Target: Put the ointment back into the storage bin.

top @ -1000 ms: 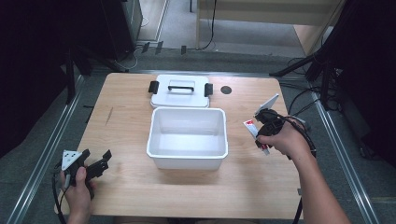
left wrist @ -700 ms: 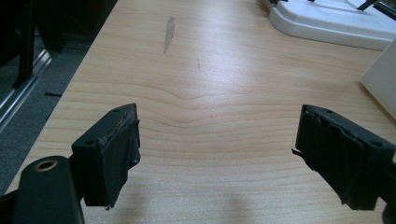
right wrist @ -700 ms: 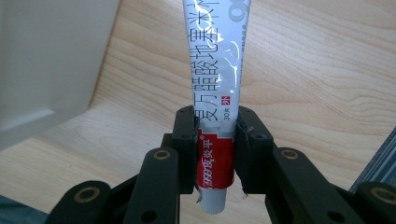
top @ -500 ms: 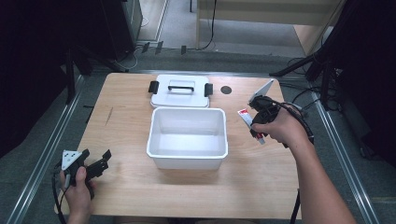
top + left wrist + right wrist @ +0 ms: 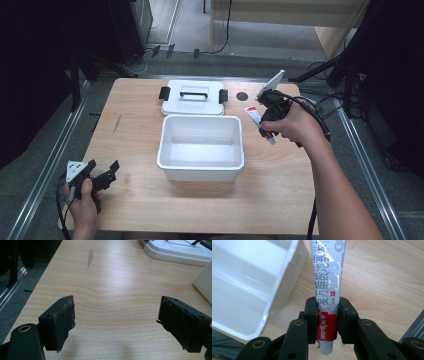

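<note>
A silver and red ointment tube (image 5: 327, 287) with printed characters is clamped between the jaws of my right gripper (image 5: 327, 322), cap end toward the camera. From above, the right gripper (image 5: 266, 117) holds the tube (image 5: 253, 114) in the air just right of the open white bin (image 5: 201, 171). The bin's wall (image 5: 242, 290) lies to the tube's left in the right gripper view. My left gripper (image 5: 102, 176) rests low at the table's front left corner, its jaws wide apart with bare wood between them (image 5: 116, 312).
The bin's white lid (image 5: 192, 98), with a grey handle and black latches, lies flat behind the bin. A small dark round hole (image 5: 242, 96) sits in the tabletop right of the lid. Cables trail off the table's right edge.
My right gripper has carried the tube left and a little farther back, closer to the bin's right wall. The left gripper has stayed put.
</note>
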`<action>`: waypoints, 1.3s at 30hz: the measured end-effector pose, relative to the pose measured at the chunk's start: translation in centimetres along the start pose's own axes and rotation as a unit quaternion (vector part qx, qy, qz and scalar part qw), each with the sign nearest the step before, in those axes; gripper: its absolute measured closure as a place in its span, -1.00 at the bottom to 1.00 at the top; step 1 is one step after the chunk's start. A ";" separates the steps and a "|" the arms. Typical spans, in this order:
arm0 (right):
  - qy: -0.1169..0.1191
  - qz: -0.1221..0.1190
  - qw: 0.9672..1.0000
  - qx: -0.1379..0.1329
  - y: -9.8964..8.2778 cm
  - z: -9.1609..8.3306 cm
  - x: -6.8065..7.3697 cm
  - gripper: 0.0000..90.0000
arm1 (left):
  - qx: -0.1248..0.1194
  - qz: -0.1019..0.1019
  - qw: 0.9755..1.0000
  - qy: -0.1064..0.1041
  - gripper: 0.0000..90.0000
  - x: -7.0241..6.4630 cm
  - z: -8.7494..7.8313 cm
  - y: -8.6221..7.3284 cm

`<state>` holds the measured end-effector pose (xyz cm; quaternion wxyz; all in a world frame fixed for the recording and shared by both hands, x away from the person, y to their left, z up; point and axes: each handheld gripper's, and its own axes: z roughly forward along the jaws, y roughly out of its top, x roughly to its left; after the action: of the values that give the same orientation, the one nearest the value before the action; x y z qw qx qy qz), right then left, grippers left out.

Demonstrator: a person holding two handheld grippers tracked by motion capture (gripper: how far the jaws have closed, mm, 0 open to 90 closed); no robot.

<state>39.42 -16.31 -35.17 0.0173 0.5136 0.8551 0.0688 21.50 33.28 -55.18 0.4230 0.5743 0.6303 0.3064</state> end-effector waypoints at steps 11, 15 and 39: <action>0.010 -0.025 1.000 -0.002 1.2 -0.6 2.1 0.63 | 0.002 0.001 1.000 -0.002 -0.68 0.0 0.0 0.0; 0.019 -0.048 0.999 -0.004 1.6 -0.5 3.2 0.62 | 0.002 0.001 1.000 -0.003 -0.68 0.0 0.1 0.0; 0.046 -0.140 0.989 -0.012 2.9 0.3 7.4 0.62 | 0.002 -0.001 1.000 -0.005 -0.68 0.0 0.1 0.0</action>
<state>38.53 -8.42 -34.79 -0.0064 0.3847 0.9176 0.0998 21.60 33.28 -55.18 0.4247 0.5764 0.6294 0.3020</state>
